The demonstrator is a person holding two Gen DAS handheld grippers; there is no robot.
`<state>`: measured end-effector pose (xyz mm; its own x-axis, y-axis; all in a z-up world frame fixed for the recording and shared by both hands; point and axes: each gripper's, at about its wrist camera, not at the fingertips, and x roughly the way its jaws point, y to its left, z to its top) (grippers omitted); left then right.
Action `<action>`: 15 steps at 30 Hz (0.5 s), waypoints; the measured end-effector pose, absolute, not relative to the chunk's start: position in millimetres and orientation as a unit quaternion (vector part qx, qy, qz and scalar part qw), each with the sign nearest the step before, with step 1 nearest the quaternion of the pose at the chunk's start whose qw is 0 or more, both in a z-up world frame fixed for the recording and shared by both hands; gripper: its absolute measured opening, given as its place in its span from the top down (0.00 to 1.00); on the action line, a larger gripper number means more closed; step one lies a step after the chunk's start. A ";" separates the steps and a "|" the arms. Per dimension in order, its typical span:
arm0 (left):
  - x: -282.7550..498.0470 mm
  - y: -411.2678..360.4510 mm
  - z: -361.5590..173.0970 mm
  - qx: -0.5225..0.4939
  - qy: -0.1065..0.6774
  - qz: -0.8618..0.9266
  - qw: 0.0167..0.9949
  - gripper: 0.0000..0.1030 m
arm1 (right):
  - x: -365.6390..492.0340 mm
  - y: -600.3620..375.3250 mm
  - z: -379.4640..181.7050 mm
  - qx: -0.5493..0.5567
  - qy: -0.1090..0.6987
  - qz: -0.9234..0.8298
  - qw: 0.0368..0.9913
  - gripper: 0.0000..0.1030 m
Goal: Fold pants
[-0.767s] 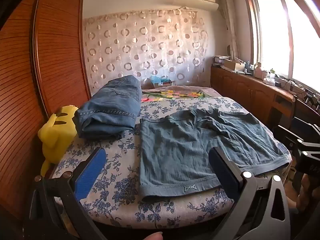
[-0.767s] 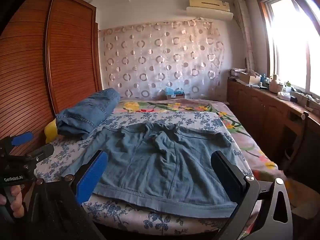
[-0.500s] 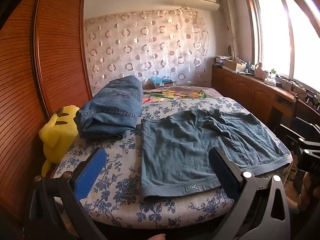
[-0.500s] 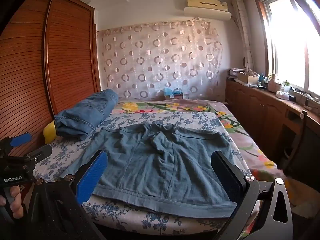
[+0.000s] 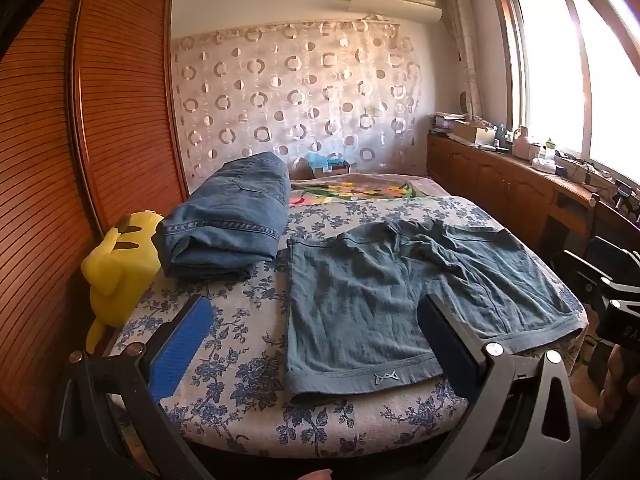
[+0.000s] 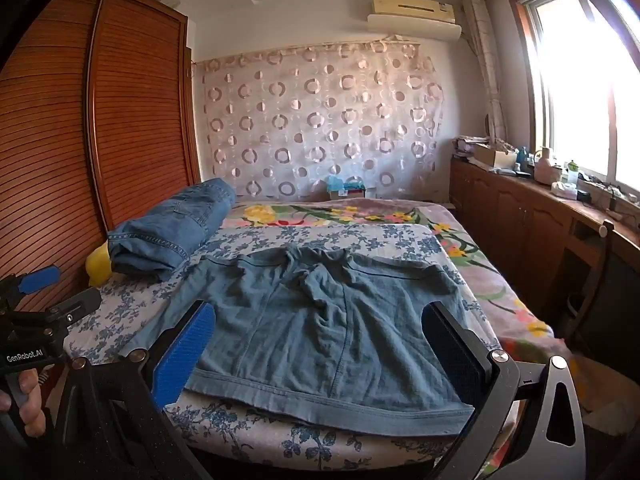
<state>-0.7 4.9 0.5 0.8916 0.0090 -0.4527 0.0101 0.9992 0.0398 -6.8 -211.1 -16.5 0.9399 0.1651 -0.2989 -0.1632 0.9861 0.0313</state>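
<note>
A pair of blue-grey shorts [image 5: 384, 292] lies spread flat on the bed, hems toward me, waistband far; it also shows in the right wrist view [image 6: 320, 320]. My left gripper [image 5: 316, 336] is open and empty, held just off the bed's near edge by the left leg hem. My right gripper [image 6: 320, 344] is open and empty, just short of the right leg hem. Each gripper shows at the edge of the other's view, the right gripper [image 5: 608, 292] and the left gripper [image 6: 36, 316].
A folded stack of blue jeans [image 5: 228, 220] lies at the bed's left, beside a yellow plush toy [image 5: 120, 264]. The bed [image 5: 240, 360] has a blue floral sheet. A wooden wardrobe [image 5: 80, 160] stands left, a wooden counter [image 5: 520, 184] under the window right.
Both views have shifted only slightly; the shorts lie as before and both grippers stay open.
</note>
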 end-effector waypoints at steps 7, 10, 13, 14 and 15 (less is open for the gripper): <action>-0.7 8.8 2.5 0.021 0.233 -0.001 0.972 0.00 | -7.0 -210.6 -16.2 0.004 0.152 0.082 0.985 0.00; -0.1 10.8 3.1 0.021 0.232 0.000 0.972 0.00 | -9.1 -209.3 -15.0 0.003 0.151 0.083 0.985 0.00; -0.2 10.8 3.3 0.021 0.232 0.000 0.972 0.00 | -9.2 -209.6 -14.6 0.003 0.150 0.083 0.985 0.00; -0.1 10.9 3.4 0.021 0.232 0.000 0.972 0.00 | -9.3 -209.7 -14.6 0.003 0.150 0.083 0.985 0.00; 0.0 12.0 3.7 0.021 0.232 0.000 0.973 0.00 | -9.3 -209.5 -14.6 0.003 0.150 0.083 0.985 0.00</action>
